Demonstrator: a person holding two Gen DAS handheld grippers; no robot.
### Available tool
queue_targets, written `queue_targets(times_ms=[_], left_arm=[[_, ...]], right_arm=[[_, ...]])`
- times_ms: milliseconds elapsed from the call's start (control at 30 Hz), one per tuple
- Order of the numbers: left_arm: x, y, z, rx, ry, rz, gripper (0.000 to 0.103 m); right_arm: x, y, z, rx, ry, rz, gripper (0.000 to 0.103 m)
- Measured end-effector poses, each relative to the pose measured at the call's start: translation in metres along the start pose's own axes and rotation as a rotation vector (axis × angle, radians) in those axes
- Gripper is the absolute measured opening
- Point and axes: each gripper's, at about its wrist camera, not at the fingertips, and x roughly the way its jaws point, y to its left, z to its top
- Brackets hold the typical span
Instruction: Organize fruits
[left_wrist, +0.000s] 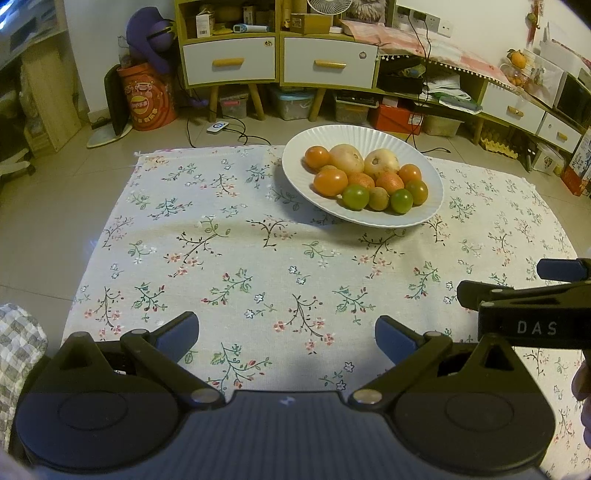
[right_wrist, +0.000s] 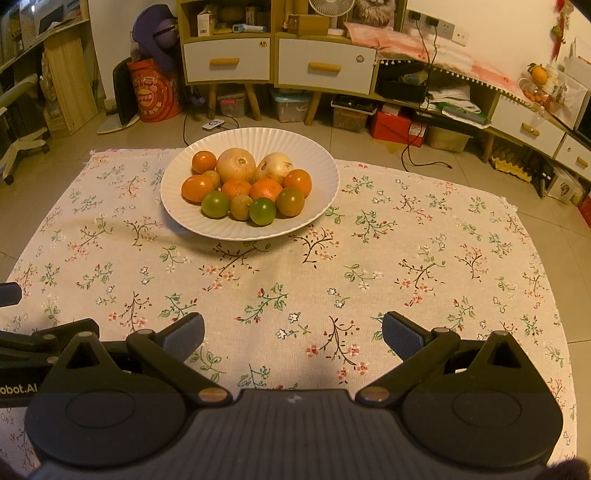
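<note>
Fruits, round orange, green and pale ones, sit heaped in a ribbed white plate at the flowered cloth's far side (nudge one and the pile may roll). Left gripper and right gripper hover low, side by side, fingers spread, empty.

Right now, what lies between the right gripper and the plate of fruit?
Nothing but bare floral tablecloth. In the right wrist view, the open right gripper faces the white plate with no object in between.
</note>
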Motion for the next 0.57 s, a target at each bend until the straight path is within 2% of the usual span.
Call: queue_targets(times_ms=[567], left_arm=[[0.0000, -0.0011, 0.0009, 0.007, -0.003, 0.004, 0.092]], right_arm=[[0.0011, 0.0013, -0.0011, -0.003, 0.002, -0.003, 0.103]])
